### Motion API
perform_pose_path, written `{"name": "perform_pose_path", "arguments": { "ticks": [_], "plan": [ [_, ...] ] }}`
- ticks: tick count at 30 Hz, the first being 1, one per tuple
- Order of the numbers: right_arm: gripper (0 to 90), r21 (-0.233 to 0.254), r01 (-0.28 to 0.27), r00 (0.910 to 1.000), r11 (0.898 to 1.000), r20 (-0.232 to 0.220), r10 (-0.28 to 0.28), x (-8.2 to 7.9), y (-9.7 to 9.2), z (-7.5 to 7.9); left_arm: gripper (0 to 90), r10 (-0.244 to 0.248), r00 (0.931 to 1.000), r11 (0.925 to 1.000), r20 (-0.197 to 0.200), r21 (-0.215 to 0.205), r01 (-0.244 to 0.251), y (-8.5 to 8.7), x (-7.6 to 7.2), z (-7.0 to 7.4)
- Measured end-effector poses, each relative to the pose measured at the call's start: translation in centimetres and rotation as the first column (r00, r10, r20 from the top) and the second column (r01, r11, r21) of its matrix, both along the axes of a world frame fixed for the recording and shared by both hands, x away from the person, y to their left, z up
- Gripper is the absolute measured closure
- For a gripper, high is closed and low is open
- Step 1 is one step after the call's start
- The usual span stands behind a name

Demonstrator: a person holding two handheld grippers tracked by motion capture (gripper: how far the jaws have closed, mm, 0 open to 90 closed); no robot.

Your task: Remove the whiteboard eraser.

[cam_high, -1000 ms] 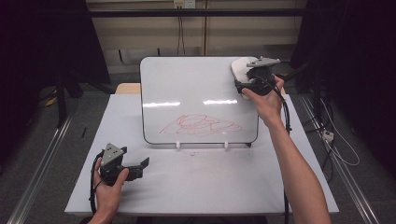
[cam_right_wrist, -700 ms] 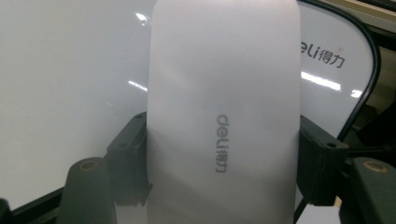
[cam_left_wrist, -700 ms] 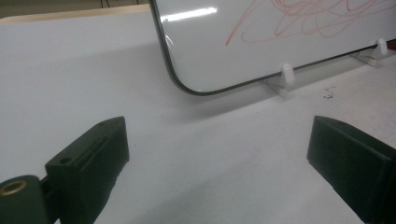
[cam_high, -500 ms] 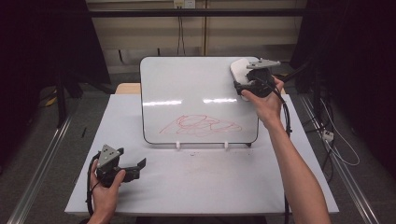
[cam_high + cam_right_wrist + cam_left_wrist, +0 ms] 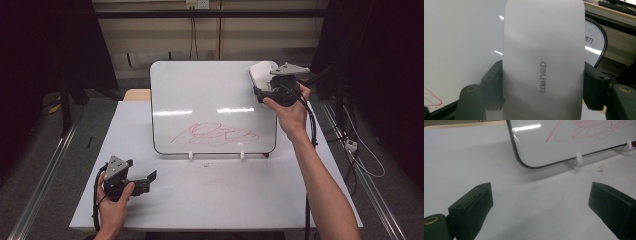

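Clamping one white eraser (image 5: 543,62) at the top right corner of the single whiteboard (image 5: 200,95), the right gripper (image 5: 267,89) contrasts with the left gripper (image 5: 150,179), jaws apart over the table (image 5: 225,195), near two white feet (image 5: 578,158).

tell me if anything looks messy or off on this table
Red scribbles cover the lower part of the whiteboard, and faint reddish smudging and dark specks mark the table just in front of its feet. The right gripper holds a white eraser at the board's top corner.

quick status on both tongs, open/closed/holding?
Left tongs: open, nothing between them, low over the table.
Right tongs: shut on the white eraser, at the whiteboard top corner.
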State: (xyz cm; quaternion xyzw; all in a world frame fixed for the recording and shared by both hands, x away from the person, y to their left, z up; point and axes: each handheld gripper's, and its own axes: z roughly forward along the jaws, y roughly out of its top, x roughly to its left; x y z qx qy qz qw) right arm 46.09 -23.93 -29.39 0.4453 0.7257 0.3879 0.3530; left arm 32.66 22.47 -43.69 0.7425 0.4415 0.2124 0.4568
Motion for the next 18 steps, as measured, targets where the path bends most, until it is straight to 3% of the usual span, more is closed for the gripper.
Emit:
{"name": "perform_pose_path", "arguments": {
  "ticks": [18],
  "plan": [
    [31.4, -0.012, -0.042, 0.9985, 0.999, 0.033, 0.043, -3.1, 0.6, -1.3, 5.5, -0.010, 0.9999, 0.9999, 0.002, 0.009, 0.010, -0.3, 0.1, 0.1]
  ]
}}
